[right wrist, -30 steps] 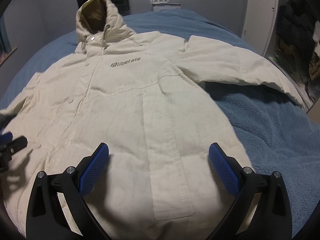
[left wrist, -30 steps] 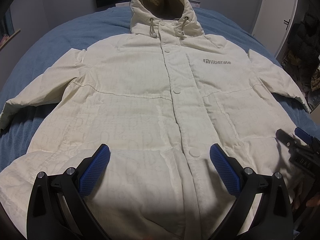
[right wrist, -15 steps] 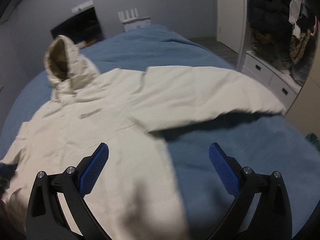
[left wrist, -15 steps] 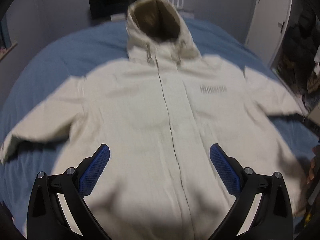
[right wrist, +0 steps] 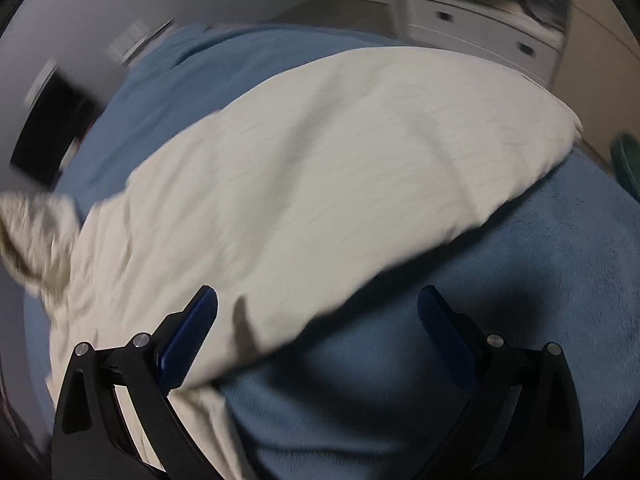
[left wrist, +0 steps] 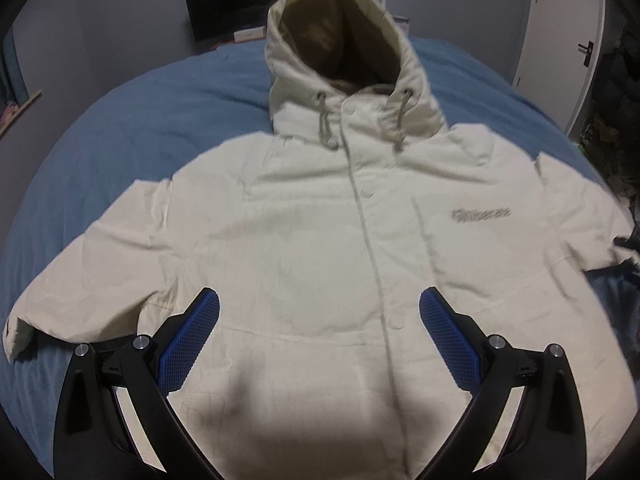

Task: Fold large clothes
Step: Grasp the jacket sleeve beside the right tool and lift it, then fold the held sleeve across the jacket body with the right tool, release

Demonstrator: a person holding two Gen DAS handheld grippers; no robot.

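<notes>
**Clerk:** Left wrist view, item one: one cream hooded jacket (left wrist: 320,240), front up, snapped shut, spread flat on one blue bedspread (left wrist: 140,120). Hood (left wrist: 340,40) at twelve o'clock, one sleeve trailing to eight o'clock, the other to three. Left gripper (left wrist: 319,340) above the lower front panel, jaws wide apart, nothing between them.

**Checker:** And the right?

**Clerk:** Right wrist view, blurred. Right gripper (right wrist: 317,336) low over the bedspread (right wrist: 520,300), jaws likewise apart and empty. One sleeve (right wrist: 340,168) running from nine o'clock out to two o'clock, its lower edge just beside the left-hand pad (right wrist: 188,340).

**Checker:** Handling note for the step in hand?

**Clerk:** Judged to be the first sleeve fold. Advise gripping near the cuff at two o'clock, catching both layers, lifting only enough to clear the padding, and laying the sleeve across the chest. Padded fabric will likely spring back; press the crease.

**Checker:** Tally?

**Clerk:** Jacket, one. Sleeves, two. Hood, one. Drawcords (left wrist: 322,120), two. Snaps showing, about four. Grippers, two.
</notes>
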